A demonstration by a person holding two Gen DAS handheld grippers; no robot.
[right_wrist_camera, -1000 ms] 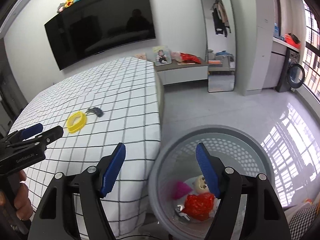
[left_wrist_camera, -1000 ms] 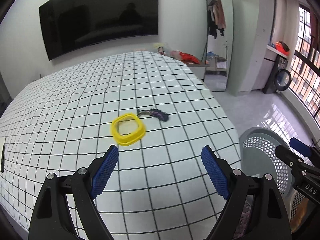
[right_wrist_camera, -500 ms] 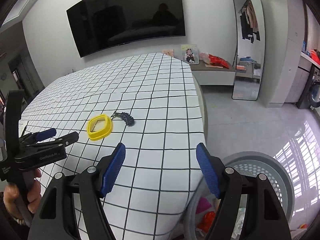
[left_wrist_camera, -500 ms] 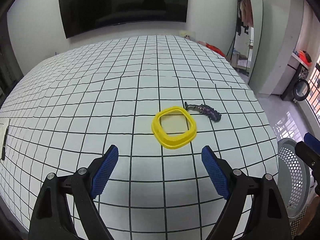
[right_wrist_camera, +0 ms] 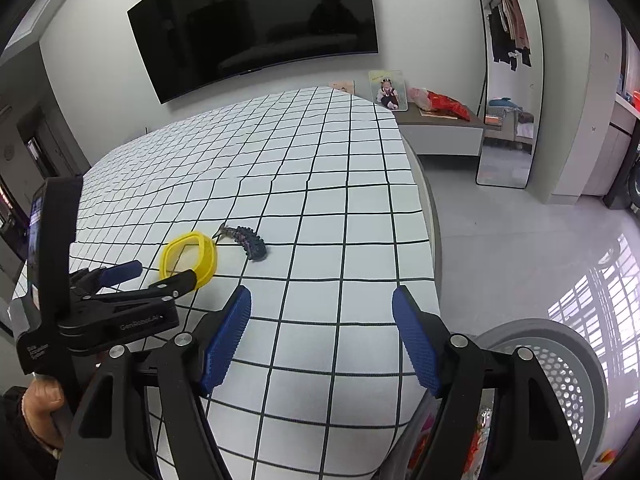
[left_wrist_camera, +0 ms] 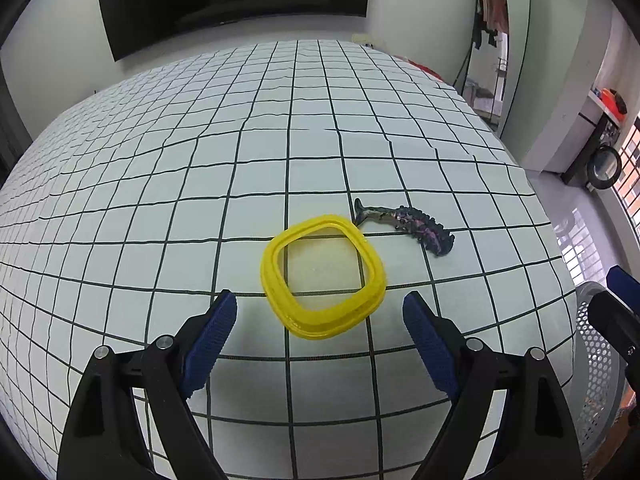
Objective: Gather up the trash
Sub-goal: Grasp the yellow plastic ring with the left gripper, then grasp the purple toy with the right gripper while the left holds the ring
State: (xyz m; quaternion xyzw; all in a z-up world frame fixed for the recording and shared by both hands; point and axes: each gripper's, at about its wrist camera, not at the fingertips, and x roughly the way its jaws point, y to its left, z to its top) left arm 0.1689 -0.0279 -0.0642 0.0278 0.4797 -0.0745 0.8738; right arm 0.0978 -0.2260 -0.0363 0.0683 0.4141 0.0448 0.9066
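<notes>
A yellow ring (left_wrist_camera: 324,276) (right_wrist_camera: 188,258) lies flat on the white grid-patterned bed (left_wrist_camera: 280,140). Just to its right rests a dark, bumpy purple-black piece of trash (left_wrist_camera: 412,226) (right_wrist_camera: 248,240). My left gripper (left_wrist_camera: 320,320) (right_wrist_camera: 156,276) hangs open just short of the yellow ring, its blue pads wider apart than the ring. My right gripper (right_wrist_camera: 322,320) is open over the bed's near right corner, with nothing between its fingers. The grey perforated bin (right_wrist_camera: 560,364) (left_wrist_camera: 596,364) stands on the floor beside the bed and holds some coloured trash.
A dark TV (right_wrist_camera: 256,24) hangs on the wall behind the bed. A low cabinet (right_wrist_camera: 440,128) with a photo and red items and a tall mirror (right_wrist_camera: 508,80) stand at the right. A hand (right_wrist_camera: 40,404) grips the left tool's handle.
My left gripper has come forward and down over the bed until the yellow ring lies just ahead of its pads. My right gripper has swung left from above the bin to over the bed's corner.
</notes>
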